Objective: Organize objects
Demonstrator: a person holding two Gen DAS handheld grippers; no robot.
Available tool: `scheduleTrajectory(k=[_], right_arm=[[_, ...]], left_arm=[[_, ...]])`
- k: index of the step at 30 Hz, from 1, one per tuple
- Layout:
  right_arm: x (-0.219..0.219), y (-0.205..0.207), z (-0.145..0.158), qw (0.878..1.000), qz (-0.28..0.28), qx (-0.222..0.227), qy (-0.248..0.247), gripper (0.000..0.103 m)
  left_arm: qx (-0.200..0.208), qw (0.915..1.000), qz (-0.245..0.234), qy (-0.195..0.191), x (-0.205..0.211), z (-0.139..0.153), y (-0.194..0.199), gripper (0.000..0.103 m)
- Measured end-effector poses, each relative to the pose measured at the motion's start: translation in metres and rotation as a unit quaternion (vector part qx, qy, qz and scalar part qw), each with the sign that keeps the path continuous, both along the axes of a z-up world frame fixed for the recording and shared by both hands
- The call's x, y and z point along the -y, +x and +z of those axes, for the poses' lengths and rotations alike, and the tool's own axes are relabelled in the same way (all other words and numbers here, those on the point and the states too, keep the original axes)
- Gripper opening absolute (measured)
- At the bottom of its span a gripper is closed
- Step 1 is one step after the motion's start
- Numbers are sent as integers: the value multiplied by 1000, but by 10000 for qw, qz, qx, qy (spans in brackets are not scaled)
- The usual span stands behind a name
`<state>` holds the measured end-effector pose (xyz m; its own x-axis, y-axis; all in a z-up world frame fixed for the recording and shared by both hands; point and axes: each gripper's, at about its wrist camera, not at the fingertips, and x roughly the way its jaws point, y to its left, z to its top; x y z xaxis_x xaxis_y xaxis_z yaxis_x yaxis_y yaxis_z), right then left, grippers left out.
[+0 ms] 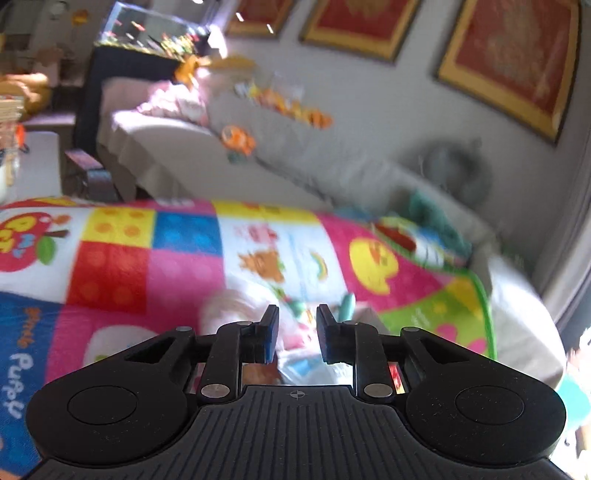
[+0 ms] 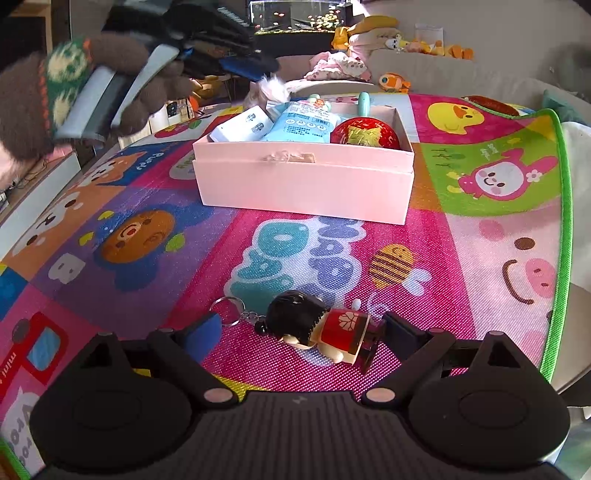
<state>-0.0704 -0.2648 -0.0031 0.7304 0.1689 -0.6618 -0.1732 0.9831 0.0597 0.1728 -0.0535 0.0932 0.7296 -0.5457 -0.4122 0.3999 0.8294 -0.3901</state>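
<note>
Our right gripper [image 2: 299, 332] stood wide, the doll keychain [image 2: 317, 332] lying crosswise between its jaws; left gripper [image 1: 297, 332] narrow, empty.

The left wrist view sits high over the mat [image 1: 147, 258], blurred, facing the sofa [image 1: 332, 166] and framed pictures in the upper right of the frame. The right wrist view sits low, close to the mat [image 2: 147, 229], facing the box [image 2: 306, 181] at centre. Both share the mat, sofa and aquarium [image 2: 299, 14]
</note>
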Motion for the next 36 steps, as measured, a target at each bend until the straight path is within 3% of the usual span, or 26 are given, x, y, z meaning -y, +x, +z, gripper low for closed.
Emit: scheduleTrajectory(k=[2,6,8,11,18,22,26,33,36], right_arm=[[0,0,0,10000,-1,2,-8,94],[-1,0,0,9999,-79,9,-81,93],[-2,-1,1,9997,-177,28,-167,87],[-3,-1,4,9995,-203,-17,-260,71],[-7,6,38,9996,50,-50,-291,67],[0,28,87,9990,-66,419,-109,67],[-2,68,119,9946,-267,929,-369,68],[-8,128,117,9983,-417,339,-213,71],[-24,152,118,9992,-349,125,-180,71]], left_arm=[[31,9998,30,-204,-11,0,-11,24],[-63,9999,20,-77,-29,-12,-47,24],[-229,9997,-97,-31,-37,-23,-69,24],[-625,9973,-205,332,-35,-41,-103,24],[-1266,9854,-685,908,-26,-75,-151,24],[-1245,9848,-776,931,-24,-77,-157,24],[-1264,9855,-633,934,-22,-77,-154,24],[-1243,9878,-547,762,-27,-76,-136,24],[-888,9949,-385,267,-38,-79,-121,24]])
